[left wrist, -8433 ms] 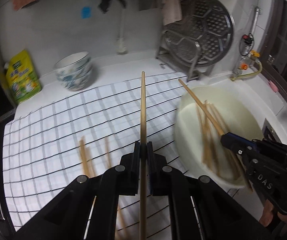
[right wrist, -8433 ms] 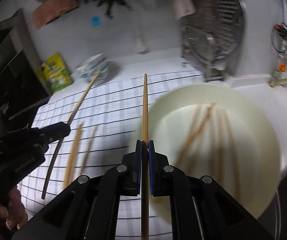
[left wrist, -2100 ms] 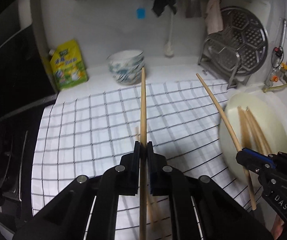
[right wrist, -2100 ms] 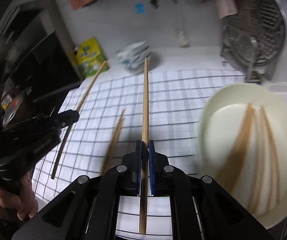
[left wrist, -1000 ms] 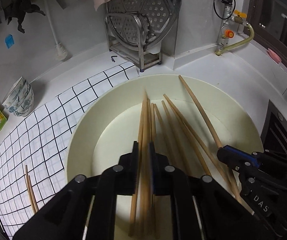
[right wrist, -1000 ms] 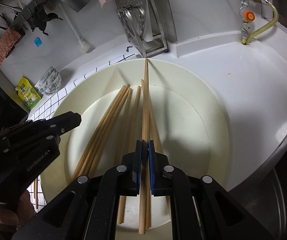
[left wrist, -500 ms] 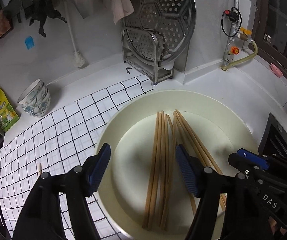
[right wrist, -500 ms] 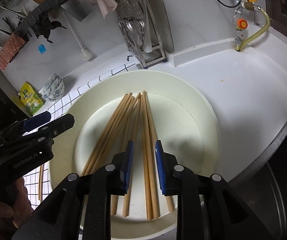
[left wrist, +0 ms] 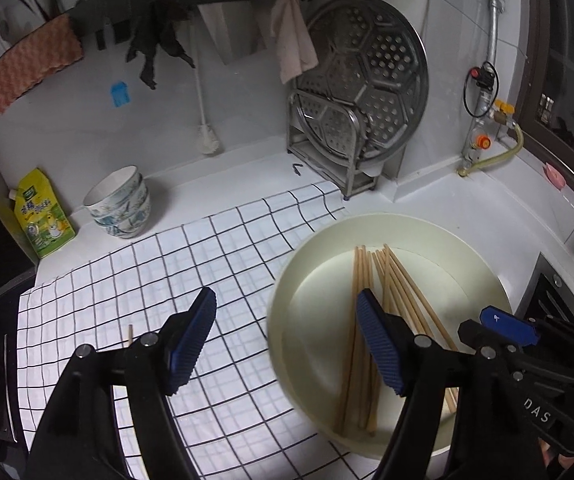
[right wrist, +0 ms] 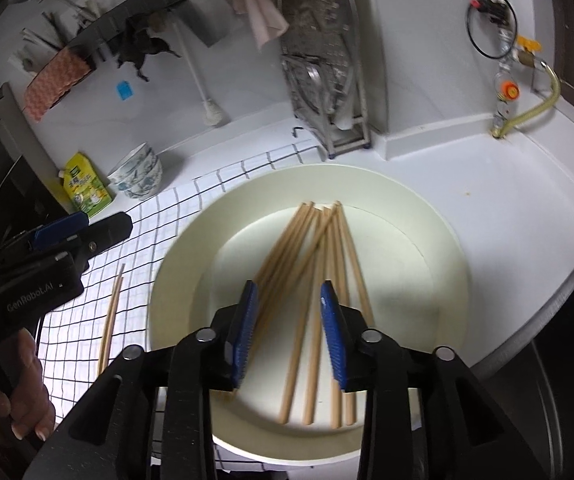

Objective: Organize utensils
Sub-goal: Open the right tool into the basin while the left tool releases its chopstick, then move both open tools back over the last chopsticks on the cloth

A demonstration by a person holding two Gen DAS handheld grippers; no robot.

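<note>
Left gripper point(left wrist: 287, 340): jaws parted wide and opening, nothing between the pads. Beneath the gap lie the checked cloth point(left wrist: 207, 264) and the near rim of the cream basin point(left wrist: 283, 292); the right-hand pad overlaps the basin interior.

Right gripper point(right wrist: 289, 330): jaws parted to a moderate gap and opening, pads pressing on nothing. The basin point(right wrist: 439, 240) sits directly below and ahead of them.

Chopsticks in the basin point(right wrist: 319, 260): a loose bundle lying flat on the basin floor, running from under the right gripper's jaws away toward the far rim, tips fanning slightly (exact count cannot be told; the sticks are motion-blurred in the right wrist view). In the left wrist view the same bundle point(left wrist: 371, 280) lies just beyond and beneath that gripper's right-hand pad.

Two loose chopsticks point(right wrist: 111, 312) remain on the cloth, outside the basin, well to the left of the right gripper's jaws. One stick end point(left wrist: 129, 334) shows just left of the left gripper's left-hand finger.

A hand point(right wrist: 11, 396) holds the left gripper's handle at the left edge of the right wrist view.

Beyond both jaws, on the counter: stacked patterned bowls point(left wrist: 121, 204), a yellow pouch point(left wrist: 41, 220), and a perforated steel tray on a rack point(left wrist: 363, 92).
</note>
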